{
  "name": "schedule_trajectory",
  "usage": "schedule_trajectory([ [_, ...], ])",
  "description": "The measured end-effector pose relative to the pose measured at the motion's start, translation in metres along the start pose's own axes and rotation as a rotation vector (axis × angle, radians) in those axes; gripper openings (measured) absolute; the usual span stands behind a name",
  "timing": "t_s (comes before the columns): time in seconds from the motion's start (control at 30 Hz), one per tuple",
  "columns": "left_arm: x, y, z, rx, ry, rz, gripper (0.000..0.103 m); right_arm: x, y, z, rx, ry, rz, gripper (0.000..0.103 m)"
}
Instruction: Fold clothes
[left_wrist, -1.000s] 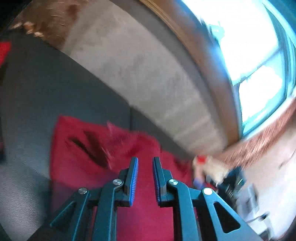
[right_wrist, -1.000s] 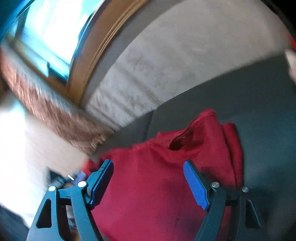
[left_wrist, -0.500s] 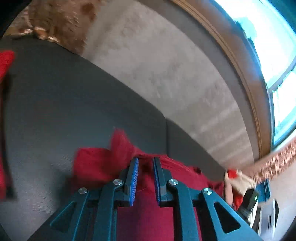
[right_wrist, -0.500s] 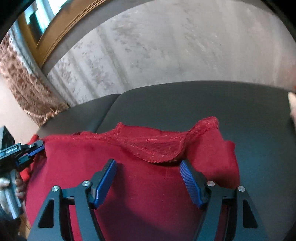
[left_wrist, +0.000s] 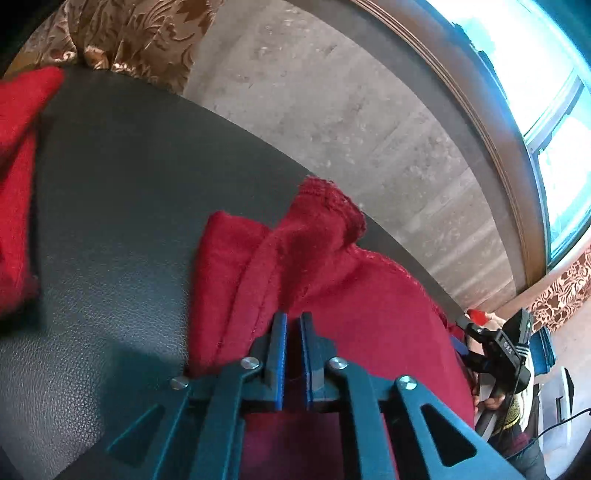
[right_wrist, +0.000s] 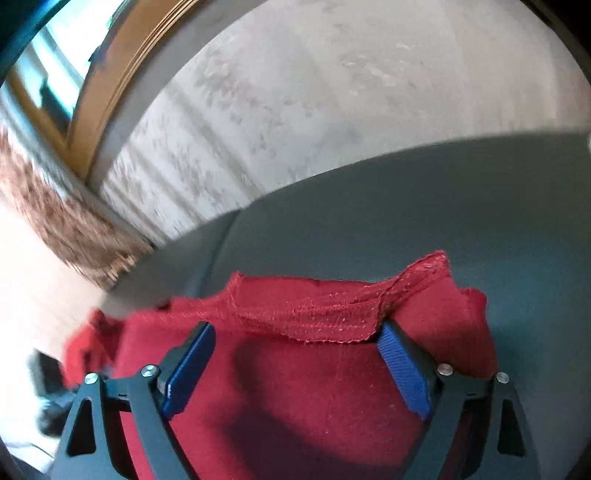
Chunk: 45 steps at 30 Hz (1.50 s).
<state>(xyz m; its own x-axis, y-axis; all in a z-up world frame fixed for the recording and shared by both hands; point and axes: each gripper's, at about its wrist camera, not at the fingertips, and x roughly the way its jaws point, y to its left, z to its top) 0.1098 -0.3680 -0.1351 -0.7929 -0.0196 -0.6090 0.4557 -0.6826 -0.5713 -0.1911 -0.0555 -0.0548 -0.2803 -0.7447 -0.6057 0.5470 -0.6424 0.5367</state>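
A red knitted garment (left_wrist: 332, 288) lies on a dark grey leather surface (left_wrist: 110, 221). My left gripper (left_wrist: 291, 321) has its jaws nearly together, pinching red cloth between the blue pads. In the right wrist view the same garment (right_wrist: 314, 387) fills the lower frame, with a folded hem edge (right_wrist: 332, 317) across it. My right gripper (right_wrist: 295, 332) is wide open over the cloth, its right pad touching the hem, holding nothing. The right gripper also shows in the left wrist view (left_wrist: 495, 354) at the garment's far right edge.
Another red cloth (left_wrist: 18, 166) lies at the far left of the surface. A pale patterned wall (left_wrist: 332, 110) and a window (left_wrist: 535, 55) stand behind. Brown patterned curtains (left_wrist: 129, 33) hang at the back left.
The garment's far edge has been drawn toward me and bunched into folds. Both grippers have come lower and closer to the cloth. The right gripper stays open.
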Motion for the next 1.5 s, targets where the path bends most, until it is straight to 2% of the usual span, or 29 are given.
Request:
schedule_trajectory([
  [0.1,-0.001,-0.010,0.000,0.052,-0.004,0.052,0.007,-0.005,-0.006,0.000,0.031,-0.017,0.052,0.091],
  [0.23,-0.007,-0.023,0.006,0.058,0.013,0.115,0.009,-0.010,0.002,-0.004,0.031,-0.020,0.044,0.091],
  [0.3,-0.018,-0.046,0.008,0.121,-0.012,0.088,0.015,-0.023,0.005,-0.007,0.058,0.007,0.082,0.092],
  [0.37,-0.024,-0.070,0.005,0.187,-0.008,0.035,0.017,-0.050,0.005,-0.015,0.045,-0.008,0.131,0.095],
  [0.5,-0.001,-0.138,-0.017,0.334,0.078,-0.113,0.018,-0.116,-0.012,-0.043,0.021,-0.022,0.189,0.099],
  [0.6,0.030,-0.191,-0.045,0.454,0.161,-0.208,0.018,-0.149,-0.032,-0.072,0.025,0.037,0.212,0.099],
  [0.7,0.058,-0.229,-0.069,0.548,0.226,-0.249,0.018,-0.167,-0.048,-0.099,0.035,0.077,0.223,0.099],
  [0.8,0.087,-0.251,-0.079,0.580,0.279,-0.260,0.018,-0.173,-0.053,-0.117,0.027,0.102,0.264,0.099],
  [0.9,0.105,-0.259,-0.078,0.604,0.297,-0.239,0.018,-0.167,-0.049,-0.123,-0.015,0.122,0.296,0.100],
  [1.17,0.127,-0.286,-0.079,0.707,0.315,-0.243,0.018,-0.129,-0.041,-0.115,-0.069,0.167,0.380,0.101],
  [1.3,0.144,-0.293,-0.084,0.744,0.363,-0.240,0.018,-0.105,-0.027,-0.114,-0.106,0.326,0.512,0.102],
  [1.4,0.164,-0.281,-0.090,0.704,0.430,-0.240,0.018,-0.094,-0.018,-0.112,-0.109,0.496,0.680,0.103],
  [1.47,0.165,-0.274,-0.089,0.658,0.442,-0.286,0.017,-0.090,-0.012,-0.119,-0.181,0.647,0.680,0.103],
  [1.5,0.166,-0.270,-0.090,0.632,0.451,-0.309,0.013,-0.089,-0.009,-0.124,-0.226,0.726,0.663,0.103],
])
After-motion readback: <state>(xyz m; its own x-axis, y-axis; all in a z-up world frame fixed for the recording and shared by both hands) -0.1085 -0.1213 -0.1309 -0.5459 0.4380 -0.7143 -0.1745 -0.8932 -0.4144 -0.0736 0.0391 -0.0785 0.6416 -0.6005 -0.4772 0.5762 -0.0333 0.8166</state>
